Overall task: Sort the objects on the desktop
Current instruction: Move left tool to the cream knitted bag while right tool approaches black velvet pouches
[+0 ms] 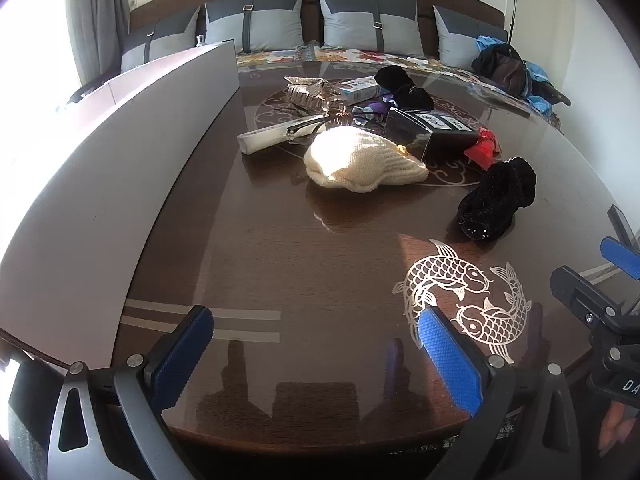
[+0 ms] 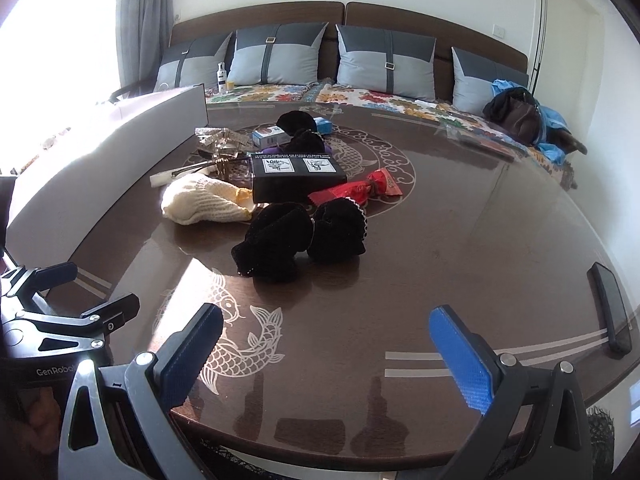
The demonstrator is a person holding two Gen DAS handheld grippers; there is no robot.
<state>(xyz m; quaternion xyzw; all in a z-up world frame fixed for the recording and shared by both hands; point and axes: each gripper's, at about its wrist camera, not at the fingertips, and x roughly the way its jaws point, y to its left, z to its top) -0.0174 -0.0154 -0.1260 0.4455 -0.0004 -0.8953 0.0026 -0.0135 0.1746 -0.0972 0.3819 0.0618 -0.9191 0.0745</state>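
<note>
Black pouches (image 2: 300, 236) sit mid-table (image 2: 440, 248); near edge bare beneath spread fingers (image 2: 460, 356).

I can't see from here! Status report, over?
Left gripper and right gripper open, empty. Cream knit hat and black pouches untouched. Nothing blocking.

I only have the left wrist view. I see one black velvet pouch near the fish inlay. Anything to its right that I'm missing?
Observer: Yes, a second black pouch sits right beside the first black velvet pouch.
Operator: Anything at the table's far right edge?
Observer: A dark phone lies flat there.
Operator: Is the right gripper carrying anything?
Observer: No, the right gripper is open and empty.
</note>
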